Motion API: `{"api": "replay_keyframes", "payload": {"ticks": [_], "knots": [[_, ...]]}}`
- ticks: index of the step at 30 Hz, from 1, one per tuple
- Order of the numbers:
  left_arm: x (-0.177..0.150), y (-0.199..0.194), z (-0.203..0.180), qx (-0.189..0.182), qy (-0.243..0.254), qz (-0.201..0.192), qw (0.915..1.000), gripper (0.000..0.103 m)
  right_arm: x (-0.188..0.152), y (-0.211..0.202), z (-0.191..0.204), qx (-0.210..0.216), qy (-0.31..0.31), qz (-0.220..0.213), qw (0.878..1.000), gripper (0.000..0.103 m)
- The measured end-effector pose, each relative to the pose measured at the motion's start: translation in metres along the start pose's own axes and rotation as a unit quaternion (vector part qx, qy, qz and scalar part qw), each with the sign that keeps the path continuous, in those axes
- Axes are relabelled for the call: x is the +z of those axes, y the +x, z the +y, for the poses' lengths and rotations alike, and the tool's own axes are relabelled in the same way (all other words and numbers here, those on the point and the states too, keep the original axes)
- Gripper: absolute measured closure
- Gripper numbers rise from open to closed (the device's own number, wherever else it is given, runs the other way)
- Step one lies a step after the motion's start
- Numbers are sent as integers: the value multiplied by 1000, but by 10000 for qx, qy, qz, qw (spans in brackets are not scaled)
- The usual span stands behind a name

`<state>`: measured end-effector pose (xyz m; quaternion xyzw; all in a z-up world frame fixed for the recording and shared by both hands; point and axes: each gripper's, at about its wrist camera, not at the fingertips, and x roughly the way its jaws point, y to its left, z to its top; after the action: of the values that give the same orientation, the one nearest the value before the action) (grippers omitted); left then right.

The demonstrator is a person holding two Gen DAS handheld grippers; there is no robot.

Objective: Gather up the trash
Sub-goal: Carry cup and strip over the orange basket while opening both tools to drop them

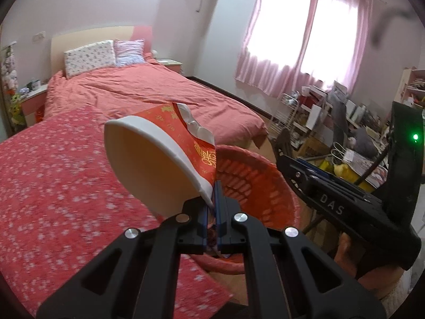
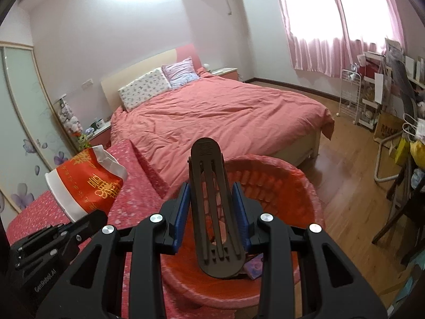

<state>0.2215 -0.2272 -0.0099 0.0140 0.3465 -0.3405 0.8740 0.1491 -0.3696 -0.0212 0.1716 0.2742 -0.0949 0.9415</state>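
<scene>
My left gripper is shut on the rim of a torn red-and-white paper cup with gold print, holding it tilted in the air just left of a red plastic basket. The cup also shows at the left of the right wrist view. My right gripper is shut on a flat black slotted plastic piece and holds it over the basket. Some trash lies in the basket bottom.
A red patterned cloth surface lies below and left. A bed with a salmon cover stands behind. A wooden floor and a cluttered desk and shelves are to the right.
</scene>
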Motion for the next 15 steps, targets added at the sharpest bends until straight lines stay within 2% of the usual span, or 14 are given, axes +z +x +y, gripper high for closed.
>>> {"api": "replay_keyframes", "payload": {"ticks": [10, 11, 14, 15], "knots": [[-3, 58, -19, -168, 130, 450, 9988, 97, 3, 18, -28, 8, 398, 87, 9992, 70], [-4, 62, -19, -136, 126, 508, 9985, 94, 4, 23, -31, 42, 504, 123, 9986, 69], [-10, 76, -17, 19, 87, 660, 9978, 75, 4, 35, -39, 211, 780, 324, 9962, 68], [-11, 78, -16, 48, 75, 677, 9977, 72, 4, 38, -42, 208, 814, 377, 9957, 68]]}}
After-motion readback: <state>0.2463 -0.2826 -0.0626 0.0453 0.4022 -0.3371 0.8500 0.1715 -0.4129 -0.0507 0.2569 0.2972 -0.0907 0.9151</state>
